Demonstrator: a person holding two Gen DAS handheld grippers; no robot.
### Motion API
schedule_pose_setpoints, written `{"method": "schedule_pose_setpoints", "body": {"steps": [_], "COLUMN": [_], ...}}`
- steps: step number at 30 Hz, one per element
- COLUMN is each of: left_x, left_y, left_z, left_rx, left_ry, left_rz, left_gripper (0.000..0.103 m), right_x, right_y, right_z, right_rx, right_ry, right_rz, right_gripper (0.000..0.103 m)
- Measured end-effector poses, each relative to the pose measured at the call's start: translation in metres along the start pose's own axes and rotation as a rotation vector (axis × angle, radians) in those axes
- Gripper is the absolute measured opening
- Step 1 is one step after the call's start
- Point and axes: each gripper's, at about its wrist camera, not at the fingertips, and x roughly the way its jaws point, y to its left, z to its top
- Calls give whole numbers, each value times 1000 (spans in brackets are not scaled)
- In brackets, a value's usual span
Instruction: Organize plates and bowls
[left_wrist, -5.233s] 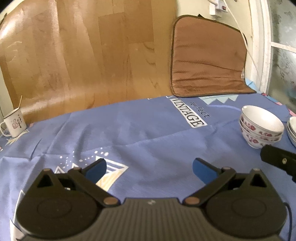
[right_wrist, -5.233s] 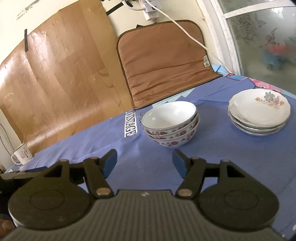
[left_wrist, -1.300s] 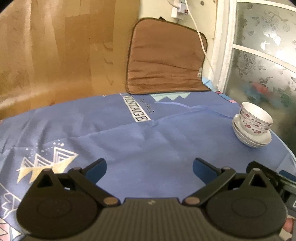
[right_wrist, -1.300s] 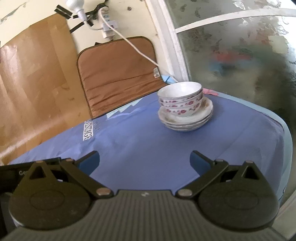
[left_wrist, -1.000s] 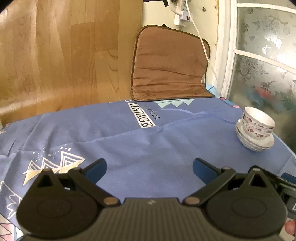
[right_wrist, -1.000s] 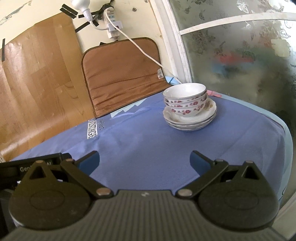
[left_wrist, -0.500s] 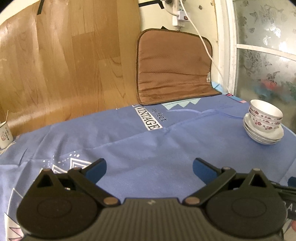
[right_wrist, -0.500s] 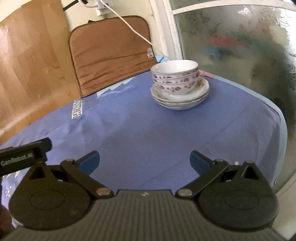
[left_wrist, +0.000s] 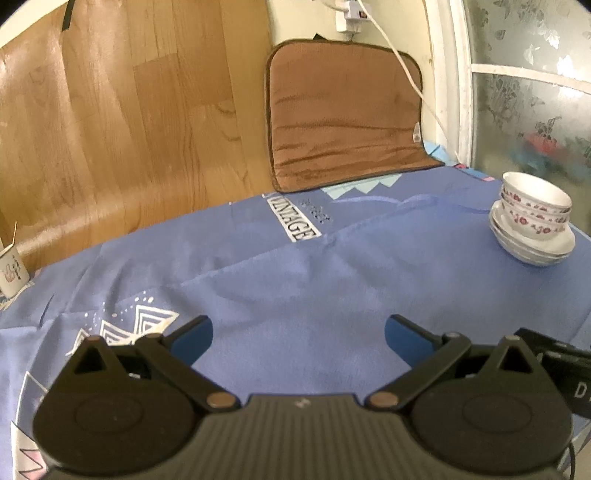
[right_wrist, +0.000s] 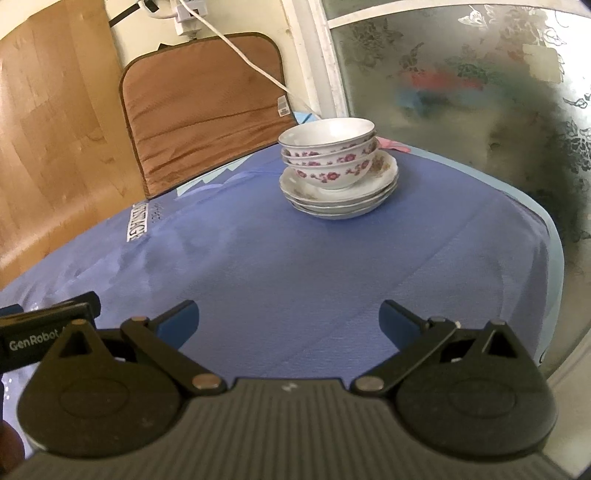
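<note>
Your three floral bowls (right_wrist: 328, 155) sit nested one inside another on top of the stacked plates (right_wrist: 340, 201), so the crockery makes a single pile near the far corner of the table (right_wrist: 332, 277), close to the frosted glass door (right_wrist: 480, 92). That arrangement reads as the sensible end state for the task: the wide plates give a broad base, and the smaller bowls rest centred on them, upright and level as far as the right wrist view shows. Judged from how things lie, the organizing looks done or very nearly so. Your right tool (right_wrist: 288, 319) hangs over bare blue tablecloth with its blue-padded fingers spread wide and nothing between them; the pile stands well apart from it, straight ahead and slightly to the right of its centre line. Your left tool (left_wrist: 297, 334) is likewise spread wide and empty, and from it the bowls (left_wrist: 535, 210) and plates (left_wrist: 532, 249) lie far off to the right, near the table edge. A white mug (left_wrist: 11, 269) stands at the opposite side of the table from the pile, touched by neither tool. A brown cushion (right_wrist: 207, 107) leans on the wall behind the pile.
</note>
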Motion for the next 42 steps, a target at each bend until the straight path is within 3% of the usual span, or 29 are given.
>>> {"method": "schedule_pose_setpoints", "body": {"steps": [42], "left_x": [14], "left_y": [3], "left_z": [-7], "left_rx": [-7], "left_ry": [62], "left_rz": [-20], "left_gripper": [103], "right_x": [-8], "right_y": [8], "right_z": [0], "right_rx": [-63], "right_ry": [-51], "right_rz": [-30], "right_gripper": [103]}}
